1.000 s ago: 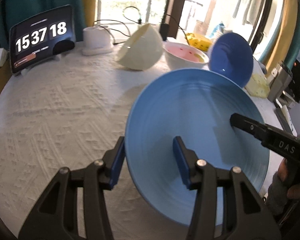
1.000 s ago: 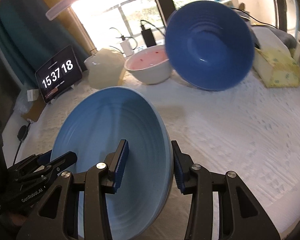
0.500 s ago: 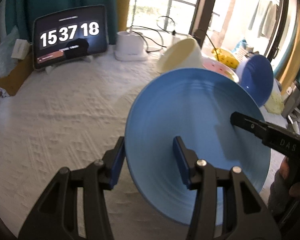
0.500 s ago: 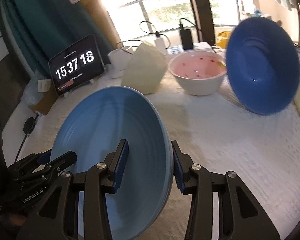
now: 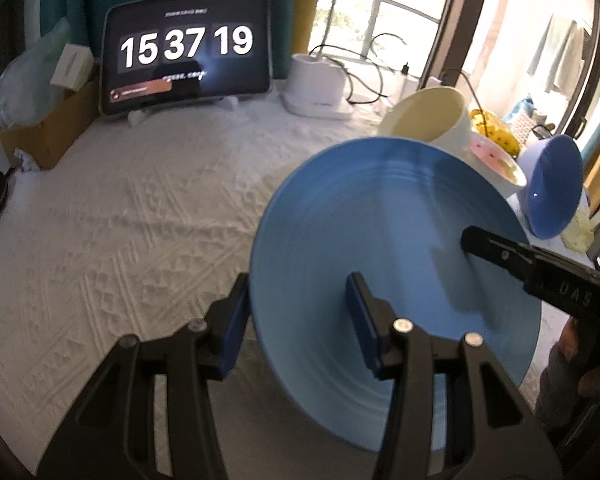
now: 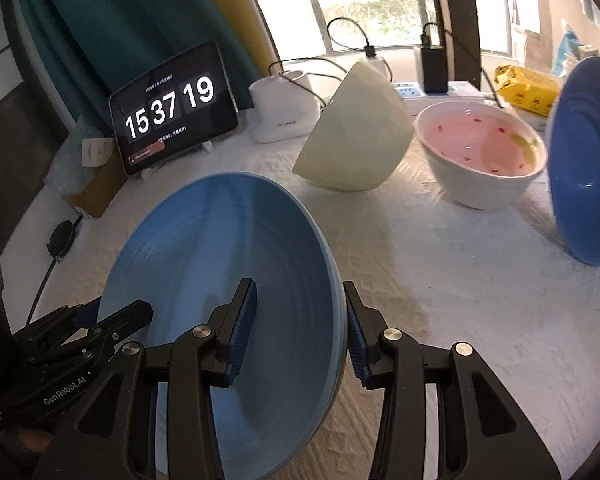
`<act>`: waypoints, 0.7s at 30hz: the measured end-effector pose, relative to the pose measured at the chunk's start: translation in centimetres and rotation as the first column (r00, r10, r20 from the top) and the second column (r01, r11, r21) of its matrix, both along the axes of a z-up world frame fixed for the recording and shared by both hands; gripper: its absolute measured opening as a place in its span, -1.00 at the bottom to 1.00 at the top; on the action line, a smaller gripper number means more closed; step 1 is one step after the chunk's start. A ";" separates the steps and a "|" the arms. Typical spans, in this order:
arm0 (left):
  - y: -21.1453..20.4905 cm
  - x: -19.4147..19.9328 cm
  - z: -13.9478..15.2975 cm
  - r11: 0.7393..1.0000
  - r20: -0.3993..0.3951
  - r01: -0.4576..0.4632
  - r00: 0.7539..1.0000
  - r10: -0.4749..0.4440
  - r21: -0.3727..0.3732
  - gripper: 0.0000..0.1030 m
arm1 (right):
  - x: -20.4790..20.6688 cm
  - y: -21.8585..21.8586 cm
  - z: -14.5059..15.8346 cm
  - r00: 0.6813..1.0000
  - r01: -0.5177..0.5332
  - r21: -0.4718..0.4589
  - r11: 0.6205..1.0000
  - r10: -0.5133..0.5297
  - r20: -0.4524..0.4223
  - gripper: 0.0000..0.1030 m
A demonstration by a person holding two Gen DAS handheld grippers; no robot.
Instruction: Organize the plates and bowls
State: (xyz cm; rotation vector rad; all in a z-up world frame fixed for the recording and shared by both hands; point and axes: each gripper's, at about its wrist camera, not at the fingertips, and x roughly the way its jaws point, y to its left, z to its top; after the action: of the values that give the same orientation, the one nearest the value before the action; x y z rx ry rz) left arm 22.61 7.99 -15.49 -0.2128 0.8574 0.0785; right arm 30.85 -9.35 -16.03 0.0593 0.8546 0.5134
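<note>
Both the left tongs (image 5: 296, 320) and right tongs (image 6: 298, 328) grip opposite rims of the light-blue ribbed ceramic plate (image 5: 380, 248), held tilted above the white-clothed bench (image 5: 140, 216). Uneven pulling could slip it toward the cream bowl (image 6: 356, 136) at one o'clock.

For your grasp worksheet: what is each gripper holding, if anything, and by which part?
Both hold the light blue plate by its rim, on opposite sides: the left gripper and the right gripper each have one finger inside and one outside.
</note>
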 end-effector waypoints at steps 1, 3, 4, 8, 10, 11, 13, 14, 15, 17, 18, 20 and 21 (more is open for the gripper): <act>0.1 0.1 -0.1 1.000 -0.003 -0.003 1.000 0.003 0.000 -0.05 | 0.1 0.1 -0.2 1.000 -0.003 -0.001 1.000 0.003 -0.003 -0.13; 0.4 0.3 -0.5 1.000 -0.010 -0.009 1.000 0.009 0.002 -0.05 | 0.5 0.5 -0.6 1.000 -0.009 -0.003 1.000 0.009 -0.013 -0.13; 0.4 0.4 -0.6 1.000 -0.014 -0.013 1.000 0.013 0.002 -0.05 | 0.8 0.7 -0.8 1.000 -0.011 -0.003 1.000 0.011 -0.019 -0.13; 0.6 0.6 -1.1 1.000 -0.020 -0.020 1.000 0.020 0.004 -0.05 | 1.4 0.9 -1.6 0.999 -0.014 -0.008 1.000 0.014 -0.038 -0.12; 0.4 0.6 -1.1 1.000 -0.013 -0.020 1.000 0.020 0.018 -0.05 | 1.6 0.9 -2.0 0.999 -0.011 -0.008 1.000 0.010 -0.049 -0.12; 0.3 0.6 -1.1 1.000 -0.011 -0.020 1.000 0.021 0.024 -0.05 | 1.8 0.9 -2.2 0.998 -0.008 -0.003 1.000 0.008 -0.056 -0.11; 0.3 0.7 -1.1 0.999 -0.007 -0.022 1.000 0.022 0.030 -0.05 | 1.9 0.9 -2.3 0.998 -0.005 -0.001 1.000 0.005 -0.060 -0.11; 0.3 0.7 -1.1 0.999 -0.006 -0.023 1.000 0.023 0.032 -0.05 | 1.9 1.0 -2.3 0.998 -0.004 -0.004 1.000 0.004 -0.058 -0.10; 0.3 0.7 -1.1 0.999 -0.004 -0.022 1.000 0.022 0.036 -0.05 | 1.8 1.0 -2.3 0.999 -0.003 -0.009 1.000 0.003 -0.054 -0.10; 0.2 0.7 -1.1 0.999 -0.002 -0.023 1.000 0.023 0.038 -0.05 | 1.7 1.2 -2.3 0.999 -0.002 -0.024 1.000 0.001 -0.043 -0.09; 0.2 0.7 -1.1 0.999 -0.004 -0.022 1.000 0.023 0.033 -0.05 | 1.6 1.3 -2.2 0.999 -0.003 -0.036 0.999 0.002 -0.033 -0.08; 0.4 0.7 -1.1 1.000 -0.006 -0.022 1.000 0.022 0.016 -0.03 | 1.5 1.5 -2.1 1.000 -0.001 -0.053 0.999 0.000 -0.023 -0.08; 0.6 0.5 -0.9 1.000 0.000 -0.025 1.000 0.025 0.002 -0.02 | 1.5 1.4 -2.0 1.000 0.000 -0.056 0.998 -0.001 -0.023 -0.08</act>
State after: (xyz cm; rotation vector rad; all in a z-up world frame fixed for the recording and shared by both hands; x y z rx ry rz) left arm 23.15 8.61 -16.39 -0.2212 0.8552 0.1024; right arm 32.38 -7.96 -18.07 0.0143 0.8913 0.4887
